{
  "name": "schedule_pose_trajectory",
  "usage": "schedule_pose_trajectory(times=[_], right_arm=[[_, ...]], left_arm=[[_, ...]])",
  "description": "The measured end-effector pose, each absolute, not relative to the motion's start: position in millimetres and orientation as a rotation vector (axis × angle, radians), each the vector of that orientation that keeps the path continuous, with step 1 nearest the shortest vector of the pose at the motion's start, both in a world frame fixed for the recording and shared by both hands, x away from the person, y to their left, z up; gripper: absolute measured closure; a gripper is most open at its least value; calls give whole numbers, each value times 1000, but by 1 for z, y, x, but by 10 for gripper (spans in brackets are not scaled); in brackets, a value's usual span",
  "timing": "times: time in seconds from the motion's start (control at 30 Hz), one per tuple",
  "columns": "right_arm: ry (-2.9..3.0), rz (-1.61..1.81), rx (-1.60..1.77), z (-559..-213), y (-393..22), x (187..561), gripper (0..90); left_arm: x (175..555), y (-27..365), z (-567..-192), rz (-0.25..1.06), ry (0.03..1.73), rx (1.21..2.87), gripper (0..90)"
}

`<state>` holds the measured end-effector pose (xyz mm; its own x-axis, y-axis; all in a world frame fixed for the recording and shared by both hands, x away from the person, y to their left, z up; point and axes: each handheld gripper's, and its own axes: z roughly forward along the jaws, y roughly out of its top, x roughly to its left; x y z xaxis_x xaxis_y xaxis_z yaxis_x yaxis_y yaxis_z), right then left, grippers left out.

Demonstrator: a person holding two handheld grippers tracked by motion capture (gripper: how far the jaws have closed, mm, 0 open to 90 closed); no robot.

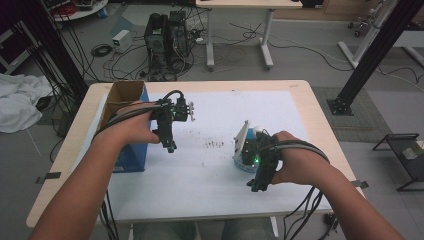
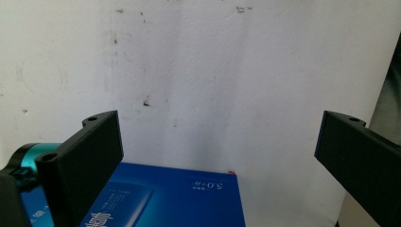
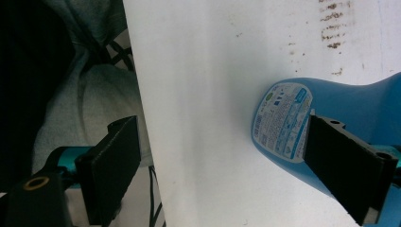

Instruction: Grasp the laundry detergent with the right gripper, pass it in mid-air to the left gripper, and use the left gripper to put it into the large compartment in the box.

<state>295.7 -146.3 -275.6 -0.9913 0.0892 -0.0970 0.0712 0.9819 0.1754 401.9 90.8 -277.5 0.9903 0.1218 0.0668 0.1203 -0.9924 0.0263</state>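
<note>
A blue bottle with a white printed label lies on its side on the white sheet, right of centre. My right gripper hovers over it, jaws pointing back toward the person. In the right gripper view my right gripper is open; the bottle lies beside and under the right-hand jaw, not between the jaws. An open cardboard box with blue printed sides stands at the table's left. My left gripper is held just right of it. In the left gripper view it is wide open and empty, the box below.
Dark smudges mark the sheet's middle. The wooden table's edge frames the sheet. Behind the table stand computer towers with loose cables, a white cloth lies at left, and black frame posts rise at right.
</note>
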Motion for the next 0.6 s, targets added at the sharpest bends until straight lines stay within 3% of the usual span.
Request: schedule_pose_trajectory(times=[0.6], right_arm=[[2923, 744, 178, -287, -166, 289, 115]], left_arm=[[401, 86, -275, 108, 174, 3077, 17]])
